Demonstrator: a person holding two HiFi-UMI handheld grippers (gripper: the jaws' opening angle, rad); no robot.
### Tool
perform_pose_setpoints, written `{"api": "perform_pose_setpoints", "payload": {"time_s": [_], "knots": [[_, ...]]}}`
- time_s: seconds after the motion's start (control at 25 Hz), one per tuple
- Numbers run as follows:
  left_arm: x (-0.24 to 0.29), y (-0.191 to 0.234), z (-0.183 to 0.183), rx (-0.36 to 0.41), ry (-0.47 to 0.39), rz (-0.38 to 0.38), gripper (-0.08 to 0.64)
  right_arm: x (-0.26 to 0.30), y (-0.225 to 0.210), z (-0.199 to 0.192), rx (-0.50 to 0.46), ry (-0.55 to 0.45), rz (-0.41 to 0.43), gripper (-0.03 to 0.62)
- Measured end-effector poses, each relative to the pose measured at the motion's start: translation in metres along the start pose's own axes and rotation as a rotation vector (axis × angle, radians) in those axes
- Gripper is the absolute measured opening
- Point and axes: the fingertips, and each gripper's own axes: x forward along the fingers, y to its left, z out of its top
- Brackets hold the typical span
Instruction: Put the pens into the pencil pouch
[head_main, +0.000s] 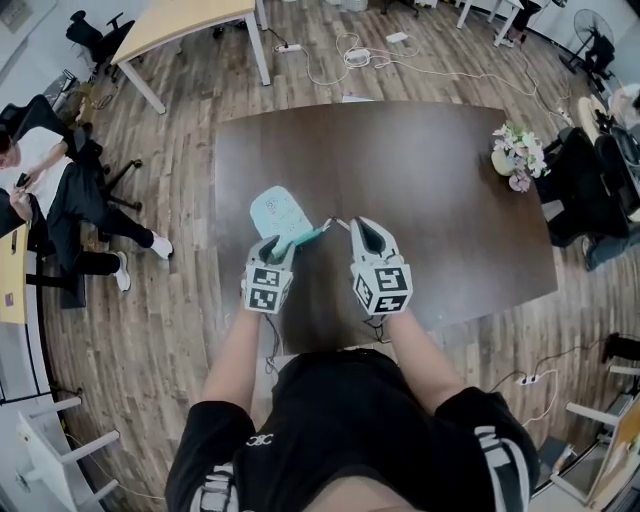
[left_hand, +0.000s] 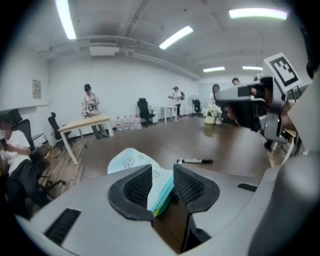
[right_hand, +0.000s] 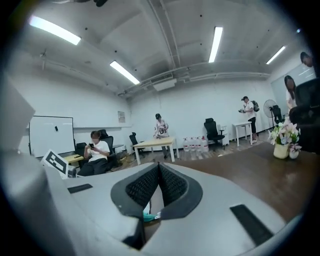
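My left tool (left_hand: 161, 175) is closed on the near end of the pencil pouch (left_hand: 131, 161). Both pads touch the pouch, which crosses the gap at a slant, so I judge the hold to be light. The pouch is pale mint with a teal zip edge and reaches forward from the jaws, over the counter (head_main: 430, 190). My right tool (right_hand: 158, 170) is clenched, pad against pad, with nothing between the pads. It is held clear above the counter, just right of the pouch's zip edge.

Progress: one pen (left_hand: 196, 161) lies on the counter just beyond and to the right of the pouch, apart from it and outside it. The pouch looks flat. Whether it already holds any pens, and whether its zip is open, I cannot tell. By my reading, this pen at least has yet to be picked up and slid in.

Pose: my left forearm (head_main: 232, 355) and right forearm (head_main: 425, 355) reach forward side by side. The left tool is tipped downward and the right tool is near level, with their tips close together at the counter's near edge.
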Motion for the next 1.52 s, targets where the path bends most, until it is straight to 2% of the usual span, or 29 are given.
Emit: {"api": "perform_pose_setpoints", "payload": {"time_s": [0.12,0.24,0.32,0.4,0.6,0.72,0.84,0.92,0.96,1.04,1.2,1.36,1.52], "knots": [[-0.042,0.008,0.047,-0.076,-0.205,0.117,0.111,-0.020,-0.002,0.033,-0.034,-0.097,-0.022,0.002],[-0.100,0.009,0.095,-0.082,-0.397,0.220,0.062,-0.042,0.005,0.066,-0.064,-0.195,-0.027,0.002],[-0.140,0.005,0.120,-0.080,-0.501,0.269,0.026,-0.056,0.013,0.085,-0.071,-0.247,-0.018,0.002],[-0.170,-0.004,0.134,-0.078,-0.564,0.298,0.003,-0.068,0.018,0.100,-0.076,-0.292,-0.001,0.002],[-0.196,-0.038,0.148,-0.024,-0.578,0.336,0.003,-0.099,0.012,0.111,-0.074,-0.353,0.020,0.002],[-0.195,-0.043,0.154,0.009,-0.574,0.345,0.003,-0.105,0.008,0.111,-0.068,-0.360,0.015,0.002],[-0.190,-0.048,0.153,-0.012,-0.562,0.329,0.003,-0.110,0.006,0.107,-0.079,-0.345,0.016,0.002],[-0.188,-0.052,0.154,-0.032,-0.556,0.315,0.003,-0.112,0.005,0.106,-0.086,-0.332,0.046,0.003],[-0.187,-0.055,0.154,-0.032,-0.552,0.312,0.003,-0.112,0.006,0.105,-0.090,-0.320,0.073,0.036],[-0.185,-0.060,0.154,-0.024,-0.545,0.310,0.003,-0.107,0.005,0.100,-0.106,-0.287,0.126,0.172],[-0.182,-0.062,0.146,-0.028,-0.529,0.309,0.003,-0.072,-0.004,0.076,-0.147,-0.179,0.175,0.319],[-0.187,-0.055,0.140,-0.031,-0.516,0.317,0.003,-0.016,-0.010,0.034,-0.247,0.012,0.219,0.337],[-0.191,-0.052,0.134,-0.035,-0.507,0.336,0.003,0.034,-0.026,-0.025,-0.341,0.219,0.225,0.337]]}}
